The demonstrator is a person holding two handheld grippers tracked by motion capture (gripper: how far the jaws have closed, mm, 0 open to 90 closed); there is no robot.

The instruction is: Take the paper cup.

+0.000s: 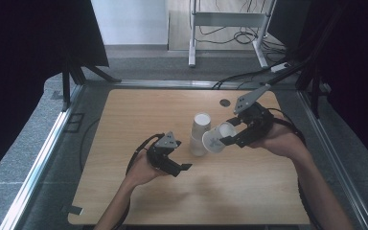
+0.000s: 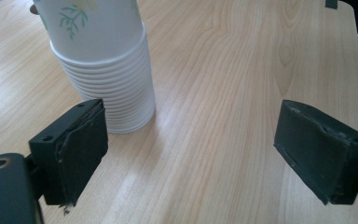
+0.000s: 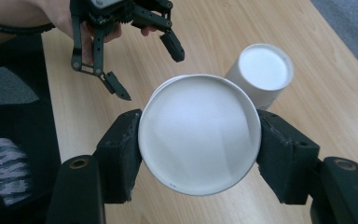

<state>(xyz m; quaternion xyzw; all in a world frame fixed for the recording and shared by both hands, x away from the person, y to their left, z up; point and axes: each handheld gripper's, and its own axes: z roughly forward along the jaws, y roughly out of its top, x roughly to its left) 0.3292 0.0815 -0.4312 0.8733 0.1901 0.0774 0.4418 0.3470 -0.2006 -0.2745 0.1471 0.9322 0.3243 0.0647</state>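
A stack of white paper cups (image 1: 199, 134) stands upside down at the middle of the wooden table (image 1: 139, 110); its ribbed rims and a green leaf print show in the left gripper view (image 2: 107, 74). My right gripper (image 1: 224, 137) is shut on a single white cup (image 1: 214, 139), tilted on its side just right of the stack. The held cup's round base (image 3: 199, 133) faces the camera between both pads, with the stack (image 3: 264, 74) behind it. My left gripper (image 1: 181, 166) hangs open and empty to the stack's left, the stack beyond its left jaw (image 2: 191, 158), and shows open (image 3: 142, 63).
A small dark round spot (image 1: 225, 102) marks the table's far side. A metal stand (image 1: 230, 21) and cables lie on the floor behind the table. Metal rails run along both sides. Bare wood lies in front of the stack.
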